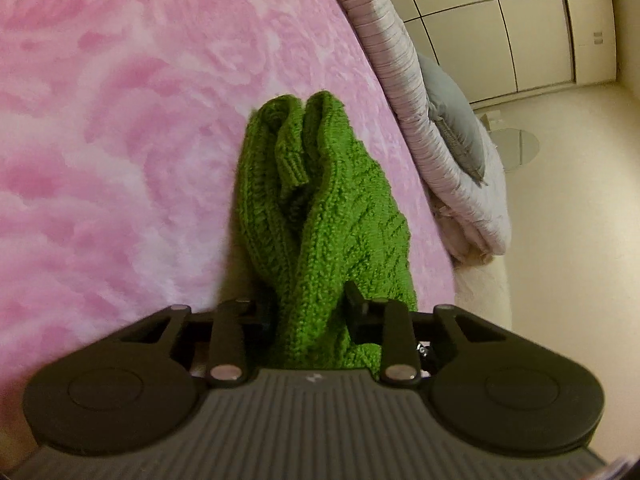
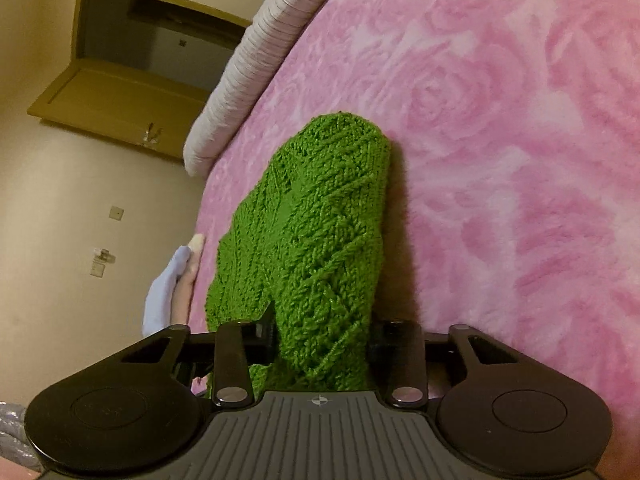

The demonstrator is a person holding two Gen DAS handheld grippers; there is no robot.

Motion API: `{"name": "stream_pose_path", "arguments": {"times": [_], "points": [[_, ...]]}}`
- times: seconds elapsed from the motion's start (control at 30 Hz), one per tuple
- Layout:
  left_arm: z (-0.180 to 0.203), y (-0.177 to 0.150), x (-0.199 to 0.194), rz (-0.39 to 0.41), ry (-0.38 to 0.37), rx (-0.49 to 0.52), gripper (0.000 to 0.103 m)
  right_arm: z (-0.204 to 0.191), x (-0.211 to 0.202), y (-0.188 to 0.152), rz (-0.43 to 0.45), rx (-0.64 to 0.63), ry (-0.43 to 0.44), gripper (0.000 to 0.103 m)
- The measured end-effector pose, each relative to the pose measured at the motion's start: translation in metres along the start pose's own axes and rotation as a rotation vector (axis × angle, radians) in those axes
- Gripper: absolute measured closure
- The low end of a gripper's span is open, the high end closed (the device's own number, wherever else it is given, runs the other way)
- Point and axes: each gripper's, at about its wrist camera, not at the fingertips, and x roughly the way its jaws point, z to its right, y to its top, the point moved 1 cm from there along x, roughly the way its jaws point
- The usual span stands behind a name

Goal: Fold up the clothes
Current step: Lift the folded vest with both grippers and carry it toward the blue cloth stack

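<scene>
In the left wrist view, the left gripper (image 1: 310, 312) sits low in the frame with both jaws pressed into a bunched end of the green knitted sweater (image 1: 320, 200) — it is clamped on the knit. From there the garment runs up the centre of the frame and lies across the pink rose-patterned blanket (image 1: 120, 120), a ribbed cuff showing near its far end. A rolled pale quilt (image 1: 432, 120) lies along the blanket's edge at upper right, with a grey pillow (image 1: 452, 120) just beside it.

In the right wrist view, the right gripper (image 2: 322, 340) is likewise closed on the sweater (image 2: 320, 220), thick cabled knit filling the gap between its jaws. The fabric rises up the middle of the frame, its rounded far end resting on the blanket (image 2: 500, 120). At left, off the bed's edge, a pale blue cloth (image 2: 164, 292) hangs, partly hidden (what it is I cannot tell).

Each gripper seems to hold a gathered handful rather than a flat edge. To fold cleanly, I would judge it best to move both hands together, keep the knit lightly taut between them, and lay it flat on the blanket before letting go — bulky knit tends to slump and twist if one side leads.
</scene>
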Motion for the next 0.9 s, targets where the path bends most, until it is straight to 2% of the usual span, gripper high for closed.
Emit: {"name": "stream_pose_path", "arguments": {"times": [0.07,0.17,0.23,0.33,0.47,0.6,0.67,0.77,0.9], "points": [[0.013,0.002,-0.004,0.005,0.038,0.026,0.082,-0.008,-0.001,0.003,-0.016,0.002,-0.026,0.069],[0.036,0.011,-0.015,-0.019,0.08,0.013,0.083,-0.025,-0.006,0.016,-0.056,0.03,-0.034,0.071],[0.059,0.021,-0.026,-0.034,0.107,-0.009,0.083,-0.045,-0.013,0.027,-0.075,0.059,-0.045,0.071],[0.101,0.035,-0.06,-0.007,0.124,-0.031,0.083,-0.088,-0.026,0.046,-0.1,0.069,-0.037,0.071],[0.148,0.047,-0.114,0.088,0.131,-0.058,0.083,-0.151,-0.043,0.073,-0.146,0.065,0.016,0.071],[0.18,0.058,-0.169,0.196,0.144,-0.079,0.083,-0.211,-0.031,0.088,-0.202,0.0,0.067,0.071],[0.178,0.073,-0.191,0.242,0.137,-0.081,0.083,-0.24,-0.015,0.088,-0.223,-0.034,0.091,0.071],[0.154,0.107,-0.234,0.284,0.125,-0.078,0.083,-0.282,0.022,0.08,-0.221,-0.066,0.12,0.071],[0.107,0.175,-0.296,0.273,0.132,-0.032,0.083,-0.338,0.099,0.051,-0.198,-0.049,0.13,0.071]]}}
